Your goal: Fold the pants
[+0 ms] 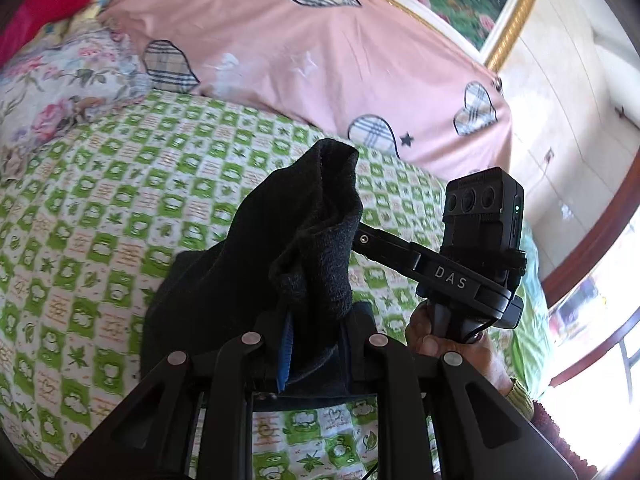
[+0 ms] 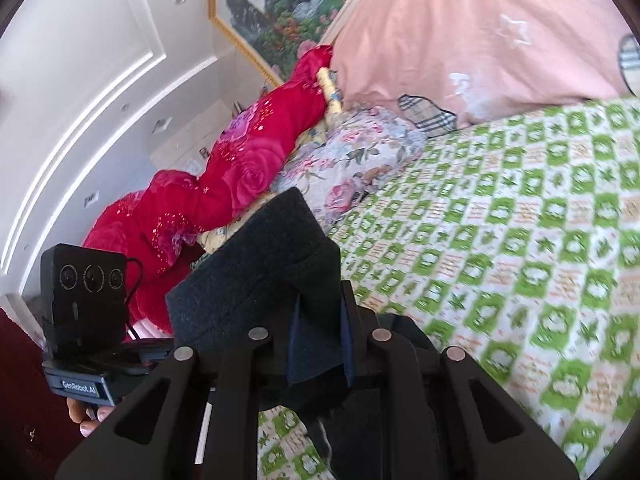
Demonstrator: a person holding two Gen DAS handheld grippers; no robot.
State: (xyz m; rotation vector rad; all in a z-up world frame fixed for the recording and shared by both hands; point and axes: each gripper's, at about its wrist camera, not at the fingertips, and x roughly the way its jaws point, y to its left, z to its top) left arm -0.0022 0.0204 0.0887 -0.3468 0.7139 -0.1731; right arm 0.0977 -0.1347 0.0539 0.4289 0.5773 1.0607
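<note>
Black linkage arms fill the bottom of the left wrist view, and between them the left hand-held gripper (image 1: 316, 344) stands narrow, its blue pads pinching a bunched fold of the dark pants (image 1: 316, 216). From the jaws the fabric rises in a crumpled peak, while more of it drapes down to the left and rests on the bed (image 1: 100, 200), which is covered by a green and white checked sheet.

Just to the right in that view, the right hand-held gripper (image 1: 362, 238) reaches in from the side, its tip buried in the same cloth; a hand (image 1: 440, 344) holds its handle below a small black camera block.

In the right wrist view, the right hand-held gripper (image 2: 320, 344) is likewise nearly closed, clamped on a thick folded edge of the pants (image 2: 260, 280), which stands up above the jaws, with a further piece hanging below toward the bed (image 2: 500, 220). At lower left, the other gripper's camera block is visible, with fingers (image 2: 86, 412) on the handle beneath it.

Beyond the pants lie a pink pillow (image 1: 320, 52) with plaid hearts, a floral cushion (image 2: 352, 152), and a red rose-patterned blanket (image 2: 224, 184). On the wall hangs a gold-framed picture (image 2: 280, 12).
</note>
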